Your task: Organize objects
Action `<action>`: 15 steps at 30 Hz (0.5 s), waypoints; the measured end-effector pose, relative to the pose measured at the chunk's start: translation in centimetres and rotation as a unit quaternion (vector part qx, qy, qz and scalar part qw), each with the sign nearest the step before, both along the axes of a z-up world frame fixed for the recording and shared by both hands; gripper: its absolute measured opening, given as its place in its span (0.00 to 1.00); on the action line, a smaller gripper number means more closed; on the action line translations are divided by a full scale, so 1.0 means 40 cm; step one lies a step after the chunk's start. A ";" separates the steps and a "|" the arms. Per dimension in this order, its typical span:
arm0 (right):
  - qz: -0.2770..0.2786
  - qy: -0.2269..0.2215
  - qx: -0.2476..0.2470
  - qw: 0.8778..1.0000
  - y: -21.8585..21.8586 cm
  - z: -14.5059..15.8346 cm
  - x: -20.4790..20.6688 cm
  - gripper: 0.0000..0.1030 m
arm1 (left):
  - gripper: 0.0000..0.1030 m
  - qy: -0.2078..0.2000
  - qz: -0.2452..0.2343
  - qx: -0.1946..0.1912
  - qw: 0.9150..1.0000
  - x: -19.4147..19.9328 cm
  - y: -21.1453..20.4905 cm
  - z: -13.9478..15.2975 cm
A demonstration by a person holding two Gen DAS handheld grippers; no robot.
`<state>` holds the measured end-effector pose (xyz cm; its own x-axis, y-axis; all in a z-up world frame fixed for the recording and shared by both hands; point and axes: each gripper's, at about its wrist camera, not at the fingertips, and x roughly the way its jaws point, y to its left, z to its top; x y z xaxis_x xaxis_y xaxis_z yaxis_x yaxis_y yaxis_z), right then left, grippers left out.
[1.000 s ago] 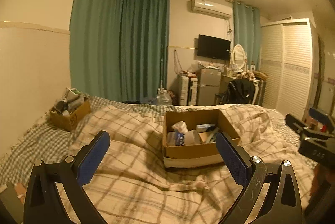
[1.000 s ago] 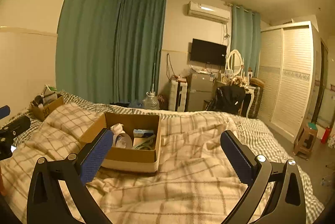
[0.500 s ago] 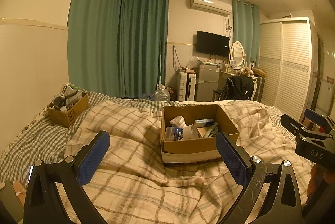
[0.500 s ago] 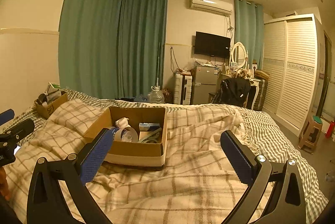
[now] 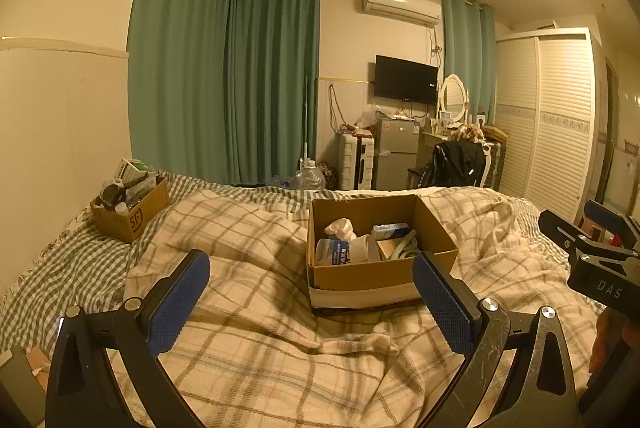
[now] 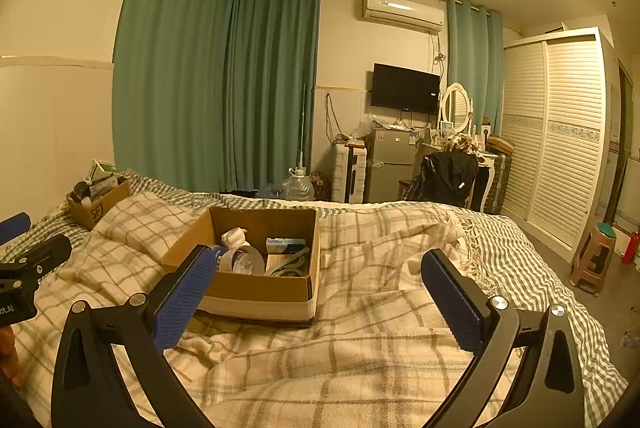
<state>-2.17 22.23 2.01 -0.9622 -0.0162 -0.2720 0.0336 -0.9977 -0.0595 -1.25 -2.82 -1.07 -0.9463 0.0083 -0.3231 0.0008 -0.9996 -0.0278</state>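
Note:
An open cardboard box sits on the plaid blanket in the middle of the bed. It holds a roll of clear tape, a white cloth, a small blue and white packet and other small items. A second smaller cardboard box full of small items stands at the bed's far left. My left gripper is open and empty, just short of the middle box. My right gripper is open and empty, with the box by its left finger.
The plaid blanket is rumpled over a checked sheet. Beyond the bed are green curtains, a water jug, a small fridge, a chair with a black jacket, a white wardrobe and a stool.
Both views shifted slightly and the middle box sits a little closer. Both grippers stayed open and empty.

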 end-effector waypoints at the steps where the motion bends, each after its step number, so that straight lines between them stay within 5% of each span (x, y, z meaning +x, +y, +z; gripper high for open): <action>1: 0.000 -0.001 0.000 1.000 0.000 0.000 -0.001 1.00 | 1.00 0.000 0.000 0.000 1.000 0.000 0.000 0.000; 15: 0.011 -0.001 0.012 1.000 -0.017 -0.007 0.002 1.00 | 1.00 -0.005 0.000 -0.007 1.000 -0.005 0.004 -0.004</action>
<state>-2.11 21.56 1.74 -0.9610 -0.0303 -0.2748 0.0550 -0.9950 -0.0829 -1.44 -2.67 -1.24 -0.9431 0.0030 -0.3326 0.0017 -0.9999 -0.0141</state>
